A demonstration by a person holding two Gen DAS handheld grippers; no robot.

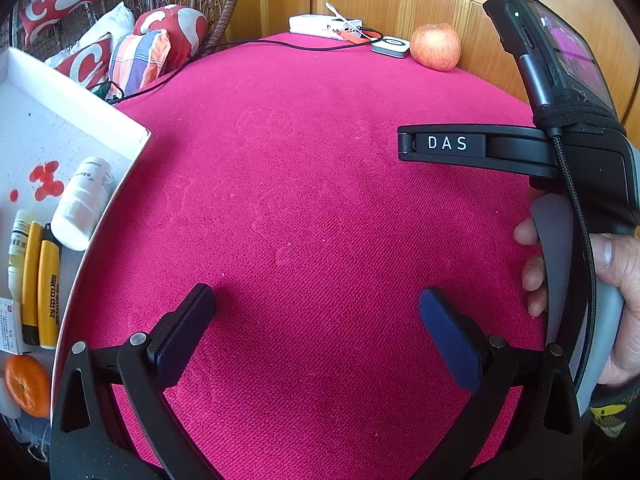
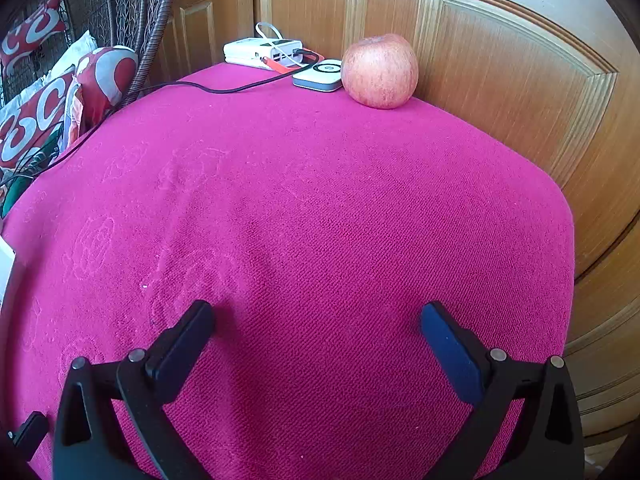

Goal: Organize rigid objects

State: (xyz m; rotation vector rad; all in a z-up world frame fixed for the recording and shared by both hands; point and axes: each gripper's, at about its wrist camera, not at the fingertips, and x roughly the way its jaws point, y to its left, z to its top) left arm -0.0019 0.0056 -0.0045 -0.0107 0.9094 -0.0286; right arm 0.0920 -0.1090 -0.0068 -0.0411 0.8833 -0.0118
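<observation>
A white tray [image 1: 136,148] sits at the left edge of the magenta tablecloth [image 1: 304,200]. In it lie a white pill bottle [image 1: 82,204], two yellow tubes [image 1: 48,292], a small dropper bottle [image 1: 17,248], a medicine box [image 1: 10,328] and an orange [image 1: 26,386]. A red apple [image 1: 435,46] [image 2: 379,71] stands at the far edge by the wooden door. My left gripper [image 1: 316,312] is open over bare cloth, to the right of the tray. My right gripper [image 2: 318,328] is open over bare cloth too, far short of the apple. A hand [image 1: 616,280] holds the right gripper's handle at the right of the left wrist view.
A white power bank [image 2: 262,52] with cables and a small white-and-grey device [image 2: 320,75] lie at the far edge left of the apple. A black cable [image 2: 192,86] runs off the left side. Red-and-white cushions [image 1: 164,36] and a wicker chair stand beyond the table's left.
</observation>
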